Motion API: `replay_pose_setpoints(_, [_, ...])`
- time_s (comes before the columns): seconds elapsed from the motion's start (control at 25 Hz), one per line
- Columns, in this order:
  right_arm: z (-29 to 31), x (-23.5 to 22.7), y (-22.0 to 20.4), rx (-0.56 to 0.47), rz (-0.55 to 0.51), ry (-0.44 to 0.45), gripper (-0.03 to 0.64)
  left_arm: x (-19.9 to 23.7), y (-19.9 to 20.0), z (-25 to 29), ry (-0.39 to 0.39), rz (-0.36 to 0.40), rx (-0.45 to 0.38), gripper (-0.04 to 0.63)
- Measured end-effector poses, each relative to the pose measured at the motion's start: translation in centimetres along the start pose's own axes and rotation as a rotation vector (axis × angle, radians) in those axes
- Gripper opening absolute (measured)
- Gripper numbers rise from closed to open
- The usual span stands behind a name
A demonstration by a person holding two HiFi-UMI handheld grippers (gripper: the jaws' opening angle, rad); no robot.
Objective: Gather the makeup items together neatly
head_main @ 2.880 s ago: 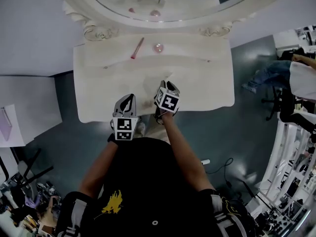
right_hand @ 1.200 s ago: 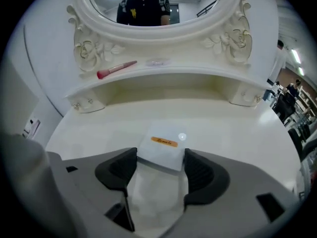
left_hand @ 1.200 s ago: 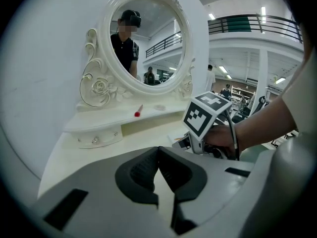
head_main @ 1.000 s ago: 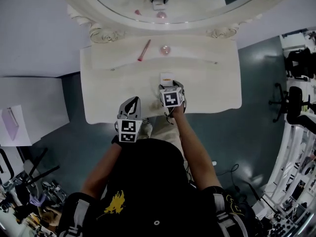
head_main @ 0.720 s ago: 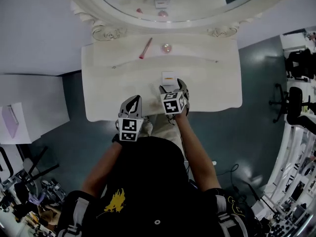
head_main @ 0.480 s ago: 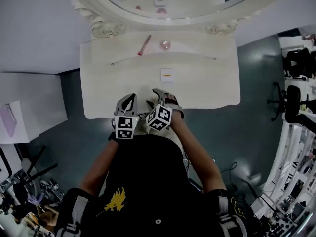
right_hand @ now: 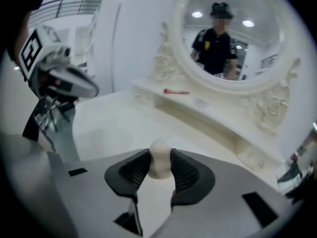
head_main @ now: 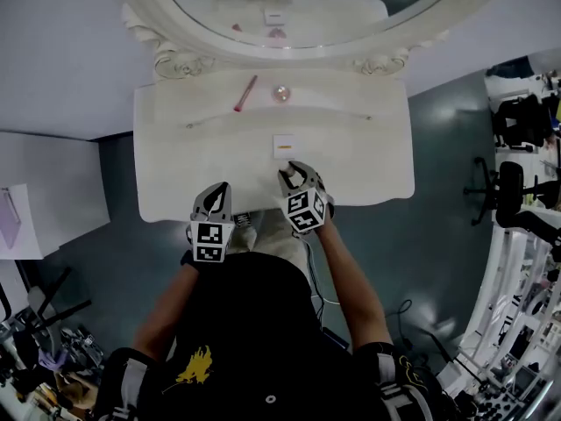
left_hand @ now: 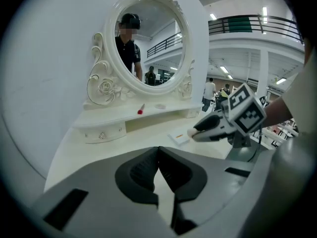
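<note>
A cream egg-shaped makeup sponge (right_hand: 159,160) sits between the pads of my right gripper (right_hand: 159,166), whose jaws are closing and touch it on both sides. That gripper (head_main: 292,176) hovers over the front of the white vanity table (head_main: 368,165). A flat white box (head_main: 283,146) lies just beyond it. On the raised back shelf lie a pink lipstick (head_main: 244,93) and a small pink round jar (head_main: 280,93). My left gripper (head_main: 216,193) is shut and empty at the table's front edge, left of the right one.
An oval mirror (head_main: 289,7) in an ornate white frame stands behind the shelf and reflects the items. The shelf has small drawers (left_hand: 106,131) beneath it. Dark floor surrounds the table, with a white cabinet (head_main: 44,191) to the left.
My right gripper left the white box on the table, drew back toward the front edge, and now has the cream sponge between its pads. The left gripper stayed at the front edge.
</note>
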State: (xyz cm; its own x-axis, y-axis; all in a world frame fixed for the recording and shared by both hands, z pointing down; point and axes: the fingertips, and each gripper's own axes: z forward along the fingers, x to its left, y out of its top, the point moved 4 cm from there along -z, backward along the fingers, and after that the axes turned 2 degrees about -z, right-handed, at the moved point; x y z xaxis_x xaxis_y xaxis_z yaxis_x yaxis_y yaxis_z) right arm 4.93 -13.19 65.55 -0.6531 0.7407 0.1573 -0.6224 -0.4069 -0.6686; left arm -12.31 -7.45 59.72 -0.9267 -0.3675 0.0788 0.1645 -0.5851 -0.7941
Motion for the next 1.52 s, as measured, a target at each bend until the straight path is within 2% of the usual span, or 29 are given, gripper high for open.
replay_pose_setpoints(0.12, [0.7,-6.1,0.6,-0.134,0.182,-0.093,0.149,-0.9,0.8,1.2,-0.007,0.013,0.005,0.012])
replay_pose_setpoints(0.24, [2.2,-8.5,0.5,-0.167,0.229,-0.126,0.149,-1.6,1.8,2.2,-0.025,0.041,0.009,0.014])
replay_pose_setpoints(0.44, [4.3,-9.6,-1.1,-0.155,0.298,-0.138,0.149,-1.8,3.0,3.2,-0.026,0.042,0.006,0.013])
replay_pose_setpoints(0.64, [4.0,-9.2,-2.7,-0.137,0.310,-0.143,0.160,-2.4,3.0,3.8,-0.041,0.049,0.016,0.013])
replay_pose_setpoints(0.8, [3.3,-8.6,-3.9,-0.090,0.267,-0.141,0.181,-2.5,2.8,3.8,-0.048,0.047,0.014,0.013])
replay_pose_setpoints(1.0, [3.1,-8.1,-4.4,-0.053,0.203,-0.128,0.146,-2.7,2.1,3.3,-0.052,0.050,0.019,0.014])
replay_pose_setpoints(1.16, [3.0,-8.9,-3.2,-0.082,0.208,-0.153,0.138,-2.8,2.1,2.7,-0.052,0.057,0.018,0.013])
replay_pose_setpoints(1.28, [3.7,-9.0,-3.5,-0.059,0.238,-0.143,0.140,-2.5,2.0,2.4,-0.050,0.058,0.015,0.012])
replay_pose_setpoints(1.4, [3.7,-8.9,-4.0,-0.055,0.290,-0.141,0.174,-2.2,2.0,2.3,-0.048,0.051,0.010,0.014])
replay_pose_setpoints(1.48, [2.9,-8.9,-3.6,-0.067,0.308,-0.144,0.242,-1.9,2.3,2.1,-0.043,0.046,-0.004,0.013])
replay_pose_setpoints(1.52, [2.3,-9.1,-3.2,-0.079,0.315,-0.156,0.244,-1.6,2.6,2.1,-0.040,0.043,-0.014,0.013])
